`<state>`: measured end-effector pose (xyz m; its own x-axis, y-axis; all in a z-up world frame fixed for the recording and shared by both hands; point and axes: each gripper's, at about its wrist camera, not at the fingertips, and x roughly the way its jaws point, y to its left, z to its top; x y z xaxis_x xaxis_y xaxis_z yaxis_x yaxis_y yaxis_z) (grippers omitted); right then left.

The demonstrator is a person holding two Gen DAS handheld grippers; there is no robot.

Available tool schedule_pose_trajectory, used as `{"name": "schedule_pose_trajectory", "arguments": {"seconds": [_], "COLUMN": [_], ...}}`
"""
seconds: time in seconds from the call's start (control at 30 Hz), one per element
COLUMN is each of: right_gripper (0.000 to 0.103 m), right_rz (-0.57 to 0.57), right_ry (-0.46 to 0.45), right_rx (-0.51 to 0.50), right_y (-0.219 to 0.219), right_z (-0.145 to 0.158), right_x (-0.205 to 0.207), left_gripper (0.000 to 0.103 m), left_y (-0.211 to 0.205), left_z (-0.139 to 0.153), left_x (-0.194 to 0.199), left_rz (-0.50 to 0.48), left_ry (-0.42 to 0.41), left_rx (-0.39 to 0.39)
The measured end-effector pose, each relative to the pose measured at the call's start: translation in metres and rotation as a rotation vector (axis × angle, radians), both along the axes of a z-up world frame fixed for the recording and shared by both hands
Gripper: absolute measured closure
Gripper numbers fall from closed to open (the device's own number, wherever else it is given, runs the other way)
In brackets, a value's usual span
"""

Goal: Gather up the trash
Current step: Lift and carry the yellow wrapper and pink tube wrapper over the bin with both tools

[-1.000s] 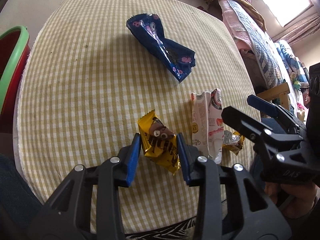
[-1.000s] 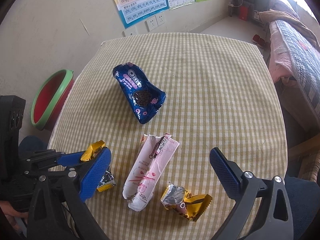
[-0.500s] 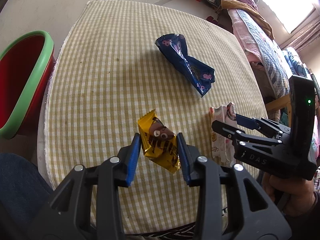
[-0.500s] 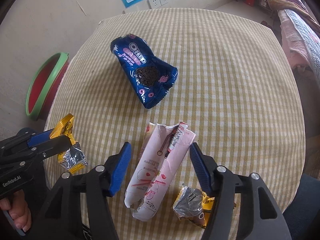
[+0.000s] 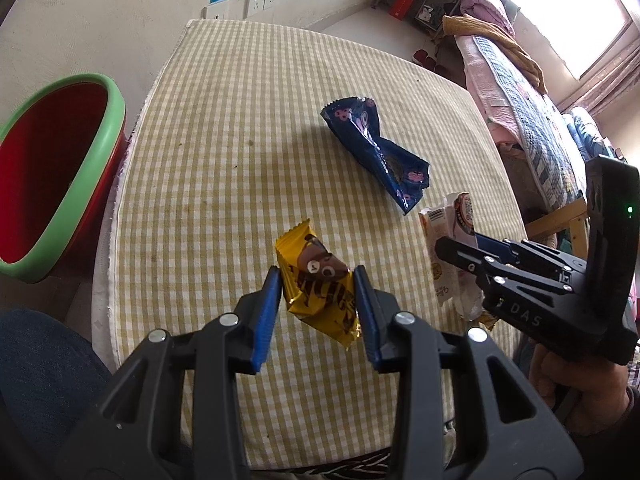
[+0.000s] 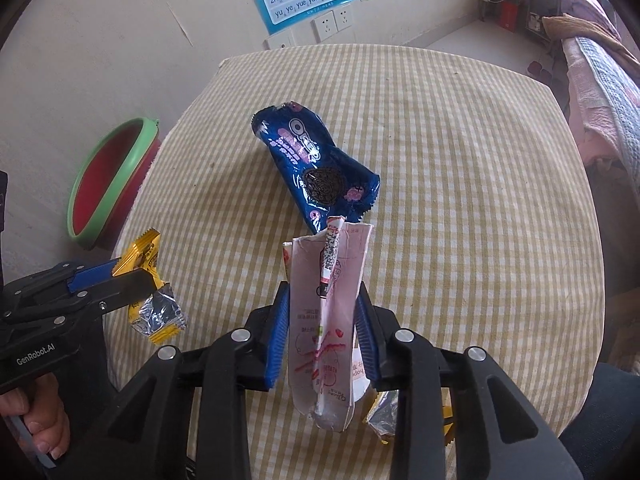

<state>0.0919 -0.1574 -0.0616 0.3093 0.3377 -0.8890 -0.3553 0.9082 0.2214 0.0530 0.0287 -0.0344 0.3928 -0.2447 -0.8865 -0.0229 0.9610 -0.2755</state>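
My left gripper (image 5: pixel 316 280) is shut on a yellow snack wrapper (image 5: pixel 320 300) with a bear print, held just above the checked tablecloth (image 5: pixel 248 128). The right wrist view shows that wrapper (image 6: pixel 146 252) at the left. My right gripper (image 6: pixel 322 300) has its jaws closing on a torn pink-and-white carton (image 6: pixel 324 332), and both blue pads touch its sides. A crumpled blue Oreo bag (image 6: pixel 316 168) lies further back on the table. A second yellow wrapper (image 6: pixel 384 416) lies partly hidden under the right finger.
A red bin with a green rim (image 5: pixel 80 184) stands on the floor left of the table. A bed with blankets (image 5: pixel 520 92) runs along the right side. A wall with posters and sockets (image 6: pixel 328 24) is behind the table. A person's jeans-clad leg (image 5: pixel 40 380) is at the near left.
The right jaws went from wide open to closed around the pink carton, which now stands between them. The left gripper with the yellow wrapper rose and shifted, bringing the red bin more into view.
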Motion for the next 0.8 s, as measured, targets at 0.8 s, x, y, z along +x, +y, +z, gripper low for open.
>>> {"name": "schedule_pose_trajectory", "arguments": {"seconds": [0.8], "right_gripper": [0.072], "right_rz": [0.142], "right_ry": [-0.152], "right_rx": [0.064], "right_y": [0.106], "right_z": [0.064], "right_x": [0.013], "left_gripper": [0.068], "left_y": [0.103], "left_z": [0.041], "left_x": [0.002], "left_rz": [0.204], "left_ry": [-0.126], "left_rx": [0.033]}}
